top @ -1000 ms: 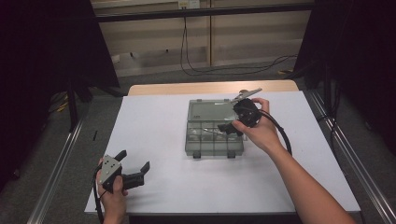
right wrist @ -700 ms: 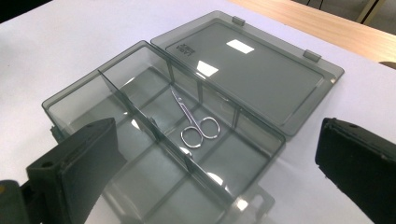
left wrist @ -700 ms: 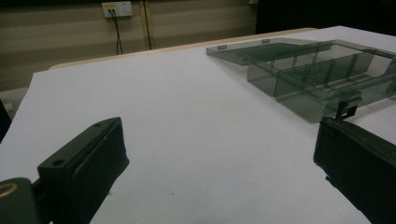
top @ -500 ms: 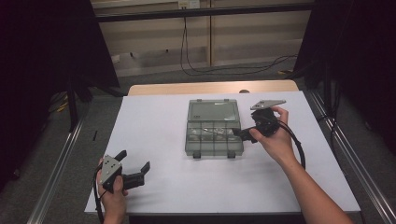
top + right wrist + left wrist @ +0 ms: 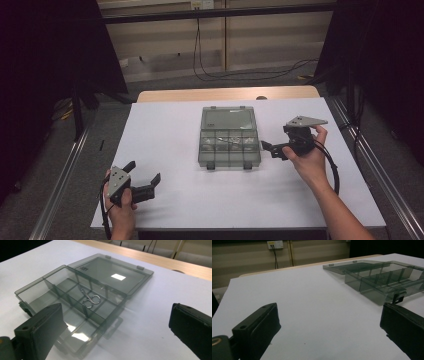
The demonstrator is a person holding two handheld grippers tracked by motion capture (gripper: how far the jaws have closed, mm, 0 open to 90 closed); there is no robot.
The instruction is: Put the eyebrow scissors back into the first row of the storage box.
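Smoky transparent compartment box [image 5: 229,148] lying open near the table's centre, its lid [image 5: 228,119] folded flat toward the far edge; small metal scissors [image 5: 89,298] lie in a middle compartment.

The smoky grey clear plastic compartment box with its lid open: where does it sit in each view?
High view: smoky grey clear plastic compartment box at centre of the white table.
Left gripper view: upper right, beyond the jaws.
Right gripper view: centre-left, small metal scissors inside.
Shared landmark: the flat open lid.
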